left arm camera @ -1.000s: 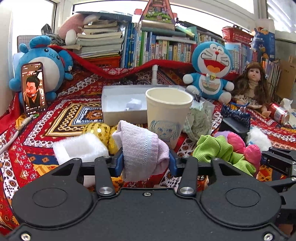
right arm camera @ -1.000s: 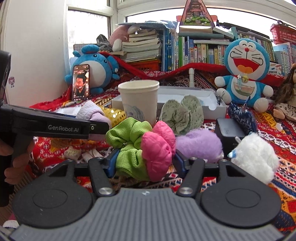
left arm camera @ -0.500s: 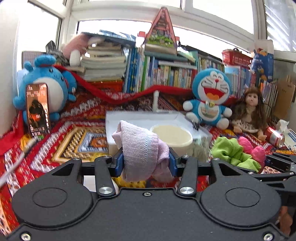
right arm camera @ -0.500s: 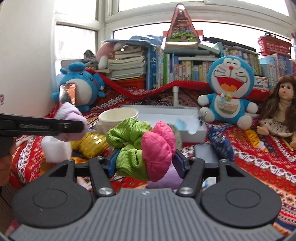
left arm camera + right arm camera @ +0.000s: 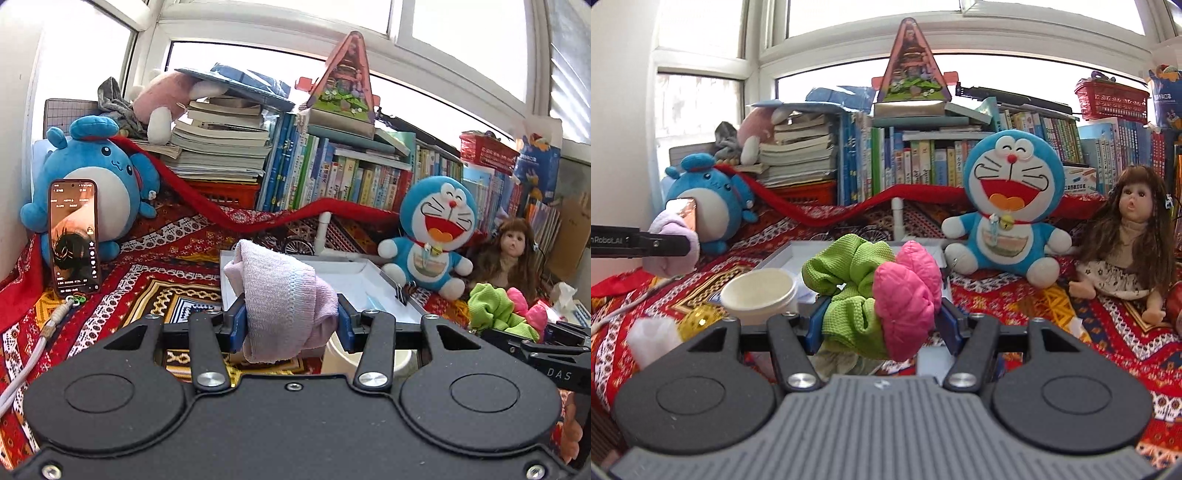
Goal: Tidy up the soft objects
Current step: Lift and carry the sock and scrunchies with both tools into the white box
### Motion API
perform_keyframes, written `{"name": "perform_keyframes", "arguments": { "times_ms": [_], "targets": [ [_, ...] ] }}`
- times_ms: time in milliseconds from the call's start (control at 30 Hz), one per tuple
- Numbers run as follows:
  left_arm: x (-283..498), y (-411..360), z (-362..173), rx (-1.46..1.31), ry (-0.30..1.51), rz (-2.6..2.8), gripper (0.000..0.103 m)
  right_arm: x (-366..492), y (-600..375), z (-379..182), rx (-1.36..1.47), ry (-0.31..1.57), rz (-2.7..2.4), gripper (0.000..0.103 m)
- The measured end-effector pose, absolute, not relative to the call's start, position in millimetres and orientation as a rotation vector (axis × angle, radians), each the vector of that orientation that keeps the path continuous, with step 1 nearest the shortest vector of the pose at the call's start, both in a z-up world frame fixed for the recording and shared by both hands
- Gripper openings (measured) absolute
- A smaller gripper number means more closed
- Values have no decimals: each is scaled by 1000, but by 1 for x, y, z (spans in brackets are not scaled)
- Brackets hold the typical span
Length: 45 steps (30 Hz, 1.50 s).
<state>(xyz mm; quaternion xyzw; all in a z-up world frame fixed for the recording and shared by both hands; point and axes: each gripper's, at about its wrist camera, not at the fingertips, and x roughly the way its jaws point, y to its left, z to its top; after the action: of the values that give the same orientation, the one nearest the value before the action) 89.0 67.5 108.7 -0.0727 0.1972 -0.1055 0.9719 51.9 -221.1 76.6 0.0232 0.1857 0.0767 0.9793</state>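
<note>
While left claw (image 5: 290,325) pinches ribbed lilac sock (image 5: 284,299), puffy pink-green scrunchie (image 5: 882,291) clamped

A red patterned cloth (image 5: 1052,314) covers the surface. On it lie a white tray (image 5: 373,284), a paper cup (image 5: 759,291), a gold ball (image 5: 700,319) and a white fluffy piece (image 5: 652,338). At the back sit a Doraemon plush (image 5: 1010,206), a doll (image 5: 1123,247) and a blue plush (image 5: 96,184) with a phone (image 5: 75,236) leaning on it

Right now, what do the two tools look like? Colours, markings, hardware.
Left tool: matte black body, two round discs, silver screws, blue pads; white "GenRobot.AI"-type lettering on its side in the right view. Right tool: same black linkage and blue pads, but a grey ribbed centre plate.
</note>
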Motion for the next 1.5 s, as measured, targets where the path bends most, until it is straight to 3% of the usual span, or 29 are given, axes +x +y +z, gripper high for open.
{"name": "perform_keyframes", "arguments": {
  "times_ms": [833, 1067, 1500],
  "targets": [
    [227, 61, 114, -234, 573, -260, 44, 166, -234, 107, 117, 469, 192, 64],
    [263, 41, 111, -197, 549, -305, 45, 213, -232, 95, 152, 561, 201, 64],
    [333, 33, 66, -226, 772, -275, 45, 279, -223, 57, 190, 713, 169, 64]
  ]
}}
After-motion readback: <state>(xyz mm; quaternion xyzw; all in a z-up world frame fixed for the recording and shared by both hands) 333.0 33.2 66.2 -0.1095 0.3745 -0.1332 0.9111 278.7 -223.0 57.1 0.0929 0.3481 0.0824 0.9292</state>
